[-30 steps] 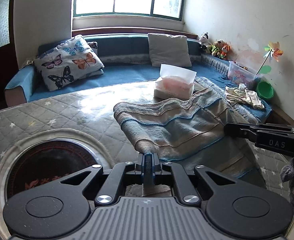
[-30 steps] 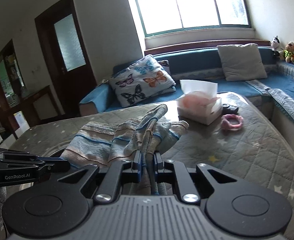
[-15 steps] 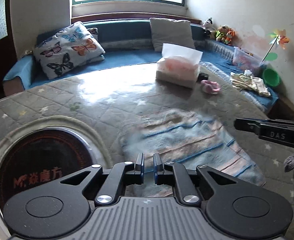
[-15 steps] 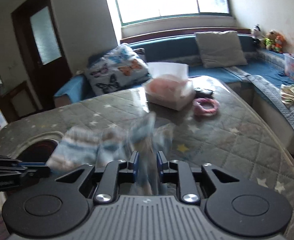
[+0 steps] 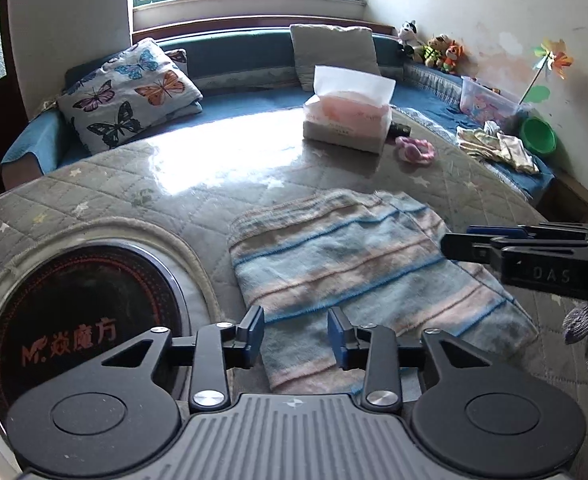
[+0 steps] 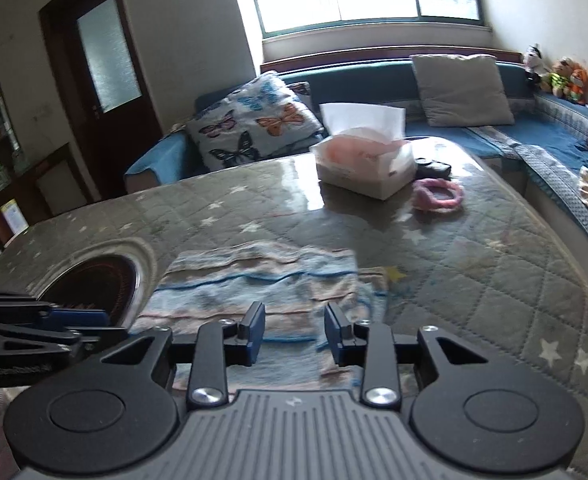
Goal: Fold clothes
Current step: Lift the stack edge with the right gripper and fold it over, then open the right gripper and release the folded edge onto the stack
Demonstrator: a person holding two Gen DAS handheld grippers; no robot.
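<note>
A blue, pink and beige striped cloth (image 5: 357, 268) lies flat, folded over, on the grey quilted table cover (image 5: 174, 184); it also shows in the right wrist view (image 6: 262, 284). My left gripper (image 5: 295, 332) is open and empty, just above the cloth's near edge. My right gripper (image 6: 295, 332) is open and empty over the cloth's near right part. The right gripper also shows side-on in the left wrist view (image 5: 453, 246), over the cloth's right side. The left gripper shows at the left edge of the right wrist view (image 6: 74, 320).
A round dark cooktop (image 5: 78, 316) is set into the table, left of the cloth. A tissue box (image 5: 347, 118), a pink ring (image 5: 415, 150) and a small black object (image 6: 433, 168) lie at the far side. A blue sofa with a butterfly cushion (image 5: 130, 92) runs behind.
Both grippers were shut on the raised cloth a second ago. They lowered it, opened and let go; the cloth now lies flat on the table.
</note>
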